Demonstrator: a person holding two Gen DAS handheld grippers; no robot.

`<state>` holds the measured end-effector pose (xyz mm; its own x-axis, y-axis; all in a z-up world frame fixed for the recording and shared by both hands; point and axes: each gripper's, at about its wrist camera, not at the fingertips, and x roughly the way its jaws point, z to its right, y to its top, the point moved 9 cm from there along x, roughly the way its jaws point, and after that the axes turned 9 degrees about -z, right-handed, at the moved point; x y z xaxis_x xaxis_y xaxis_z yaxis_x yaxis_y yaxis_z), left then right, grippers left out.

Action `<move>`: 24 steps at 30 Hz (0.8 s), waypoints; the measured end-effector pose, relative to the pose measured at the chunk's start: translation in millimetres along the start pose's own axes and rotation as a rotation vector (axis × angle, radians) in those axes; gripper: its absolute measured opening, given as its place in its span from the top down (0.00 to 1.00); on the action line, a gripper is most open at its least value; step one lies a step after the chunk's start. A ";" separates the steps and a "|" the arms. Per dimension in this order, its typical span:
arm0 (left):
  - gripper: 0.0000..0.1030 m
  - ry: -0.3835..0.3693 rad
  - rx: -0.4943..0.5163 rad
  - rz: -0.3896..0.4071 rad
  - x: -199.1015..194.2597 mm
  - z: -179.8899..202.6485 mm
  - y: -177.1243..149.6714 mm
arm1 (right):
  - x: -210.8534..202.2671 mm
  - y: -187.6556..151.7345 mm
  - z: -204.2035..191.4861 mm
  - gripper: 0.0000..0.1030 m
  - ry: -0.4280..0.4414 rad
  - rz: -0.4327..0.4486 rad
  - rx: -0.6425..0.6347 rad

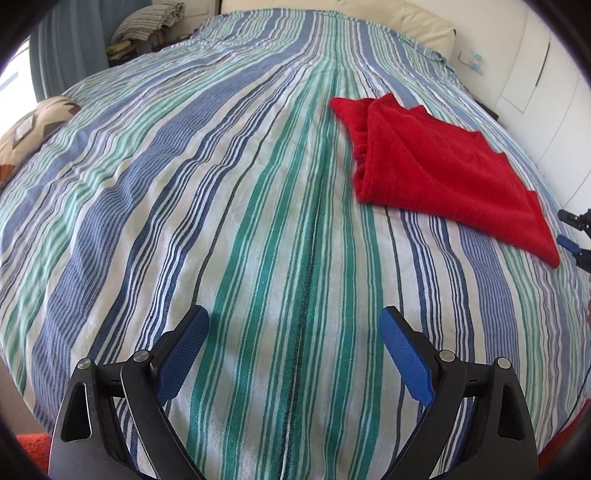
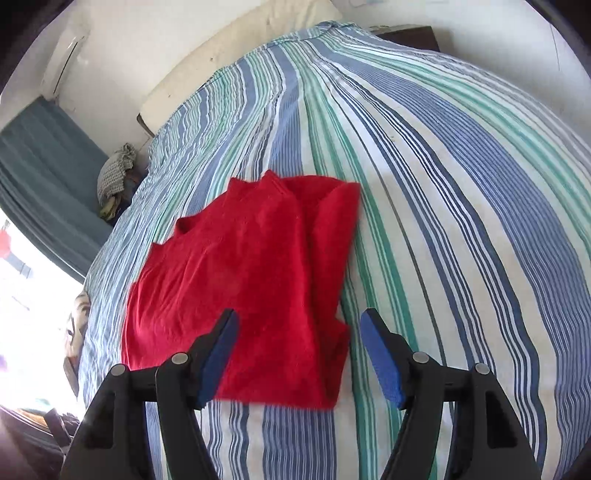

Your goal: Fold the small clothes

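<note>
So the red cloth (image 1: 443, 173) was lying folded on the striped bedspread (image 1: 221, 206), in the upper right of the left wrist view. It looked like a few layers stacked up, with a bunched edge on its left side and a pointy corner trailing off toward the right edge of the frame. In the right wrist view the same cloth (image 2: 251, 280) sat dead center, flat on the bedspread (image 2: 443, 221).

The left gripper (image 1: 293, 321) was spread wide at the bottom of its frame, blue pads well apart, holding nothing, with just stripes between the fingers. It was well away from the cloth.

The right gripper (image 2: 297, 325) was also wide open and empty. Its left finger (image 2: 218, 358) showed over the near part of the cloth and its right finger (image 2: 384, 358) over bare bedspread, so the cloth's right edge fell between them. Couldn't tell if it was actually touching the fabric or just above it.

Off at the far left of the left view there was a patterned pillow (image 1: 33, 129), and a cream headboard (image 1: 406, 22) up top.
</note>
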<state>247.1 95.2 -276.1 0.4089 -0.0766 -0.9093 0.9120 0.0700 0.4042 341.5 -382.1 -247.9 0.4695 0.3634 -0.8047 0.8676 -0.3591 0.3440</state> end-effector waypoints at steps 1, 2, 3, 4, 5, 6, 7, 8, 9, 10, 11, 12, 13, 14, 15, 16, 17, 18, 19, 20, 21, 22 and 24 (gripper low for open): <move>0.08 -0.002 0.000 0.001 0.9 0.6 0.8 | 8.9 6.2 4.4 0.34 0.011 -0.011 0.015; 0.08 -0.002 0.001 0.000 2.1 1.1 1.0 | 18.6 10.6 8.5 0.34 0.021 -0.024 0.034; 0.08 0.000 0.002 -0.003 3.6 1.5 0.8 | 27.6 13.3 12.2 0.34 0.032 -0.032 0.056; 0.08 0.002 0.004 -0.006 4.8 1.1 0.5 | 36.4 15.0 14.3 0.34 0.047 -0.037 0.076; 0.08 0.004 0.005 -0.008 6.1 0.8 -0.2 | 43.8 15.8 15.0 0.34 0.060 -0.037 0.091; 0.08 0.005 0.005 -0.010 7.2 0.2 -0.8 | 48.2 16.7 14.1 0.36 0.062 -0.028 0.095; 0.08 0.004 0.003 -0.012 8.0 0.4 -0.5 | 50.4 17.9 12.3 0.53 0.062 -0.019 0.093; 0.08 0.002 0.001 -0.013 8.4 0.0 -0.2 | 53.9 17.7 9.9 0.72 0.067 -0.032 0.095; 0.08 0.000 -0.001 -0.013 8.4 -0.1 0.2 | 56.4 17.1 9.4 0.91 0.049 -0.053 0.104; 0.08 -0.004 -0.005 -0.013 8.2 -0.5 0.8 | 52.4 19.0 6.6 0.91 0.018 -0.045 0.104; 0.08 -0.011 -0.011 -0.013 7.6 -1.1 1.6 | 45.5 22.5 0.5 0.91 -0.010 -0.025 0.084; 0.08 -0.020 -0.020 -0.013 7.0 -2.0 2.4 | 36.7 26.9 -11.7 0.91 -0.025 -0.009 0.058; 0.08 -0.030 -0.030 -0.014 6.8 -3.1 3.2 | 27.1 31.8 -29.4 0.91 -0.020 0.006 0.030; 0.08 -0.039 -0.040 -0.015 6.6 -3.8 3.9 | 17.9 36.8 -51.8 0.91 -0.006 0.018 -0.005; 0.08 -0.048 -0.050 -0.017 6.5 -4.6 4.6 | 10.6 42.2 -76.4 0.91 0.010 0.026 -0.044; 0.08 -0.056 -0.058 -0.017 6.2 -5.1 5.8 | 5.8 46.1 -104.9 0.91 0.028 0.029 -0.086; 0.08 -0.062 -0.063 -0.017 6.2 -5.3 6.8 | 5.3 48.3 -133.2 0.91 0.041 0.024 -0.126; 0.08 -0.066 -0.066 -0.017 6.2 -5.5 7.8 | 8.1 48.9 -161.7 0.91 0.049 0.012 -0.165; 0.08 -0.069 -0.068 -0.016 5.9 -5.7 8.5 | 15.1 46.8 -188.1 0.91 0.054 -0.004 -0.197; 0.08 -0.073 -0.071 -0.015 5.6 -6.4 8.9 | 24.8 43.5 -212.4 0.91 0.057 -0.024 -0.230; 0.08 -0.076 -0.075 -0.013 5.1 -7.5 9.0 | 37.6 38.5 -235.1 0.91 0.049 -0.041 -0.262; 0.08 -0.076 -0.077 -0.012 4.9 -8.8 8.6 | 51.7 31.9 -254.7 0.91 0.035 -0.052 -0.293; 0.08 -0.073 -0.079 -0.012 4.9 -11.7 7.7 | 82.1 19.0 -288.2 0.91 0.009 -0.073 -0.347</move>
<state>255.7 107.0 -278.6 0.4015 -0.1501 -0.9035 0.9128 0.1464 0.3813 443.7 -111.3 -167.9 0.4039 0.3853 -0.8297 0.9024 -0.0186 0.4306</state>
